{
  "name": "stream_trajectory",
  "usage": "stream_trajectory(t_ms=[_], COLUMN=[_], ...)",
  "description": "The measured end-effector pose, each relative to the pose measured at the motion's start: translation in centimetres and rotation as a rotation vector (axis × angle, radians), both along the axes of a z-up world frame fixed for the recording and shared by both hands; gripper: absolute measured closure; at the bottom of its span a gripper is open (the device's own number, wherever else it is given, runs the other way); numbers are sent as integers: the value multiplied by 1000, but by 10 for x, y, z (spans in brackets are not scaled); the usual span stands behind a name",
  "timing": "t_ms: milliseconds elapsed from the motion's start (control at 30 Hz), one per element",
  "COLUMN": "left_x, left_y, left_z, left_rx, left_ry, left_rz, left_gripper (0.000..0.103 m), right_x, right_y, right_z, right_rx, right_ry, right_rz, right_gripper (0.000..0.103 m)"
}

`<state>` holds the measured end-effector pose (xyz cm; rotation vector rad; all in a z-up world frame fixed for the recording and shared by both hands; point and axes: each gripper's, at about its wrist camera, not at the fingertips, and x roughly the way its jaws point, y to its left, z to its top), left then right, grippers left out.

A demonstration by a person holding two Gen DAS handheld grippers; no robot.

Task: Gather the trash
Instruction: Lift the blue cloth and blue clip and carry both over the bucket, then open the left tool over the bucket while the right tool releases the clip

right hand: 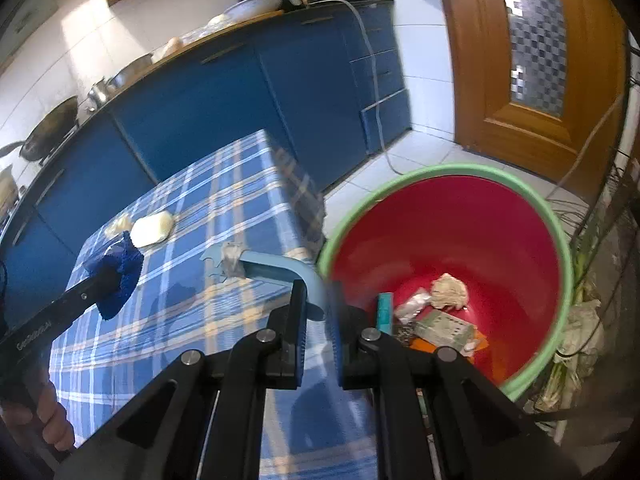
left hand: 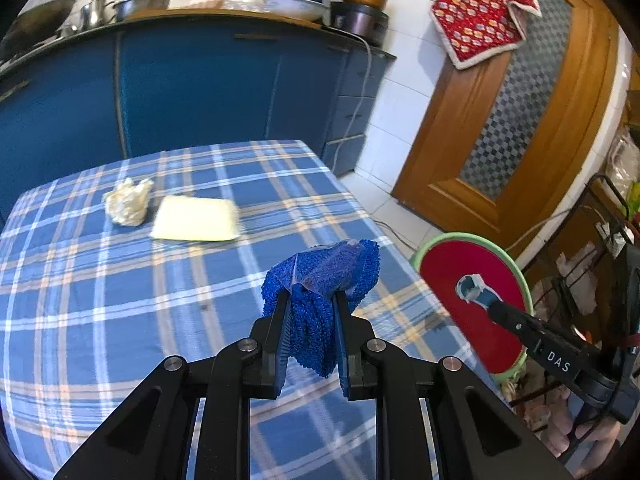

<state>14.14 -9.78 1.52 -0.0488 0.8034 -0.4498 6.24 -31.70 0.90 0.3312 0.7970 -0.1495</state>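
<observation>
Two grippers are at work above a worktop (left hand: 120, 312) covered in a blue plaid cloth. On the left wrist view, the left gripper (left hand: 311, 300) is clamped on a blue knitted cloth (left hand: 324, 276), its jaws drawn close with the bunched fabric squeezed between them; part of the cloth bulges past the fingertips and part hangs down between the fingers (left hand: 280, 320), lifted clear of the worktop. Farther off on the worktop, toward its far left part, lie a crumpled ball of pale paper (left hand: 128, 202) and, just to its right, a flat pale yellow sponge (left hand: 196, 218), the two close together but whether touching cannot be told. On the right wrist view, the right gripper (right hand: 318, 300) is closed on a light blue plastic razor (right hand: 272, 270), pinching the curved end of its handle between narrowly set jaws; the razor head (right hand: 218, 264), with a bit of white stuck on it, points away to the left over the right edge of the worktop. Just right of the worktop, on the tiled floor (right hand: 420, 148), stands a red bucket with a green rim (right hand: 440, 170). At its bottom lie a crumpled paper wad (right hand: 450, 290), a small teal stick-like item (right hand: 385, 312), a foil wrapper (right hand: 414, 304) and a flat greenish packet (right hand: 444, 330). Blue cabinets (left hand: 180, 88) run along the far wall, and a wooden door (left hand: 520, 112) stands at far right.
</observation>
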Motion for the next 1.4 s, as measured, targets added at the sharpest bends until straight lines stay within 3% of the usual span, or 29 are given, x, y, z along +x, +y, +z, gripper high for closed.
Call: stream_trajectory(t_ms=[567, 1133, 1233, 1400], left_x=[-6, -11, -12, -14], left_y=[-75, -145, -155, -163], left_z=[7, -19, -24, -31], left_rx=[51, 98, 111, 118], left_ry=[-14, 28, 37, 47], left_rz=[-136, -280, -300, -326], left_gripper=[84, 83, 81, 68], right_x=[-29, -44, -46, -48], right_y=[-63, -107, -112, -119], right_z=[-3, -24, -27, -31], right_rx=[36, 84, 94, 113], right_ry=[-14, 14, 20, 25], right_rz=[-151, -261, -275, -288], right_gripper=[90, 88, 86, 86])
